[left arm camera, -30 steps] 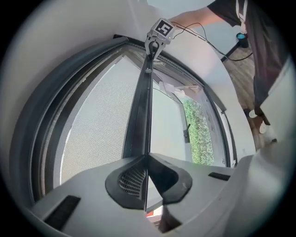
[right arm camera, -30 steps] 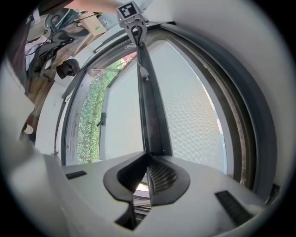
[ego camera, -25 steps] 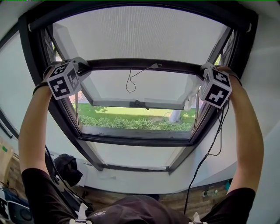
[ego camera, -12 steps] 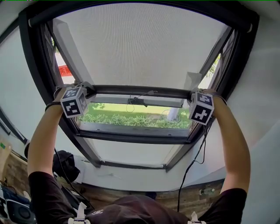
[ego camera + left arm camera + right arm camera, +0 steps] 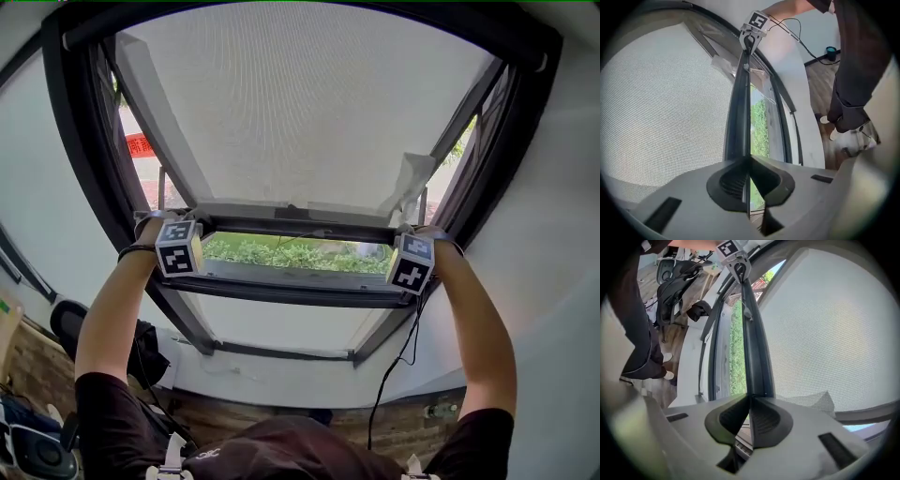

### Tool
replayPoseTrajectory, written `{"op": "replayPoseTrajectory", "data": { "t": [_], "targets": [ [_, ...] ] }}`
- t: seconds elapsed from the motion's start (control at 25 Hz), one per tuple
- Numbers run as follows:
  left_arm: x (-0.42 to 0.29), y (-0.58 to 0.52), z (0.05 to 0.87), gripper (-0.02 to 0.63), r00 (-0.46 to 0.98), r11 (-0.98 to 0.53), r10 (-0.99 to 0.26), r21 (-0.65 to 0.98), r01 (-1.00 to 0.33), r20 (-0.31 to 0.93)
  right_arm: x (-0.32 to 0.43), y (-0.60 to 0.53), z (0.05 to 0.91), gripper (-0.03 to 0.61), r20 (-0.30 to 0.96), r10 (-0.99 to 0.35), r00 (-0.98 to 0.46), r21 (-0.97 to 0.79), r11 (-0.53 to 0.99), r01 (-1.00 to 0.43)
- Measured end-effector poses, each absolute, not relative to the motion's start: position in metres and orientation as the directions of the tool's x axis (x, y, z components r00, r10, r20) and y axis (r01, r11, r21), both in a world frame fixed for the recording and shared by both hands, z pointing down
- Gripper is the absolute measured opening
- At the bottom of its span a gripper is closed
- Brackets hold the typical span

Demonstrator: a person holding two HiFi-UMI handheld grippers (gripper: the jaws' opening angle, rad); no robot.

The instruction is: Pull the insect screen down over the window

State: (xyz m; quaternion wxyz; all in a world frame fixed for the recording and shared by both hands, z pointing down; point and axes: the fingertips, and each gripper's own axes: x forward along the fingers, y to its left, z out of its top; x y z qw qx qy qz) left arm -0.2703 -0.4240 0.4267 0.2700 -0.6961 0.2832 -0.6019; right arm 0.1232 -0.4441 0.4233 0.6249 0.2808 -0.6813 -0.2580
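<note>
The insect screen (image 5: pixel 300 122) now covers most of the window, its mesh stretched from the top of the dark window frame (image 5: pixel 70 159) down to the pull bar (image 5: pixel 300 228). A second ago that bar sat far higher, with the tilted sash and a broad band of lawn and hedge showing under it. Half a second ago it was about midway. Now only a thin strip of green hedge (image 5: pixel 291 253) shows between the bar and the frame's lower rail. Both arms have come down with it and stand lower and closer to the body. The left claw (image 5: pixel 187 239) is clenched on the bar's left end, the bar's thin edge running straight in between its closed jaws. The right claw (image 5: pixel 405 258) is clamped the same way on the right end. A black cable (image 5: pixel 398 366) hangs from the right claw along the wall.
</note>
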Motion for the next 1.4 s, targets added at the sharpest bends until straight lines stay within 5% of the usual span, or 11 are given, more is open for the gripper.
{"op": "replayPoseTrajectory", "data": {
  "t": [1.4],
  "targets": [
    [-0.27,-0.414,0.663,0.019,0.047,-0.862,-0.501,-0.494,-0.112,0.864,0.127,-0.431,0.639,0.026,0.834,-0.551,0.019,0.551,0.83,-0.085]
  ]
}}
